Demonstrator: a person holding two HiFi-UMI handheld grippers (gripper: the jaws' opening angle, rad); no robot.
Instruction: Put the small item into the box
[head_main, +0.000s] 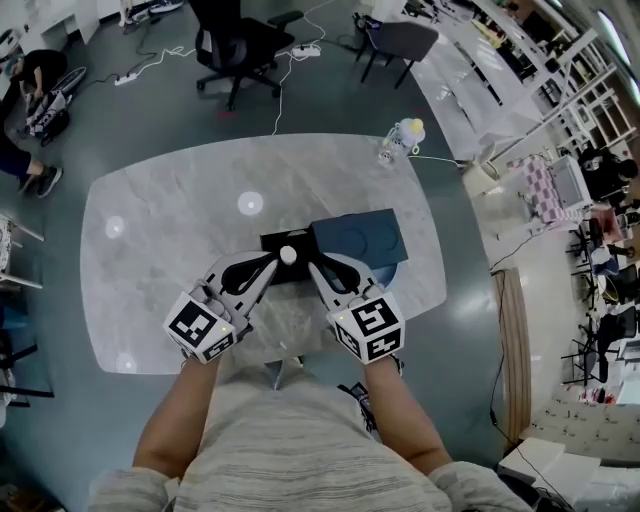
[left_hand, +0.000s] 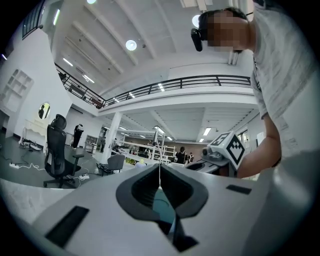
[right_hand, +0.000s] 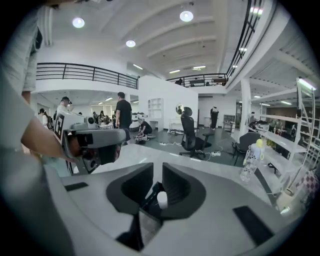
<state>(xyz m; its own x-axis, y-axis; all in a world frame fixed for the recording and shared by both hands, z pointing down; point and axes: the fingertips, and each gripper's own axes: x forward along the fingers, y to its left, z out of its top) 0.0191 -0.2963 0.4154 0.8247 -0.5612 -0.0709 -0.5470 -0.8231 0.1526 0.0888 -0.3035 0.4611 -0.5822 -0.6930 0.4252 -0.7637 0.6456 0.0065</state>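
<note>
small item (head_main: 288, 255) is seen over box (head_main: 270, 240), seemingly nearest right gripper (head_main: 316, 267) | its fingers: narrowly parted, empty | left gripper (head_main: 268, 264): fingers closed, empty

Two grippers (head_main: 268, 266) (head_main: 318, 268), one white ball (head_main: 288, 255), one box (head_main: 272, 241), one bottle (head_main: 399, 141), two chairs (head_main: 238, 42) (head_main: 398, 42).

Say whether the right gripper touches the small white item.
Cannot tell: the right gripper view shows the small white item in the right gripper's jaw gap, but neither contact nor clearance plainly.
</note>
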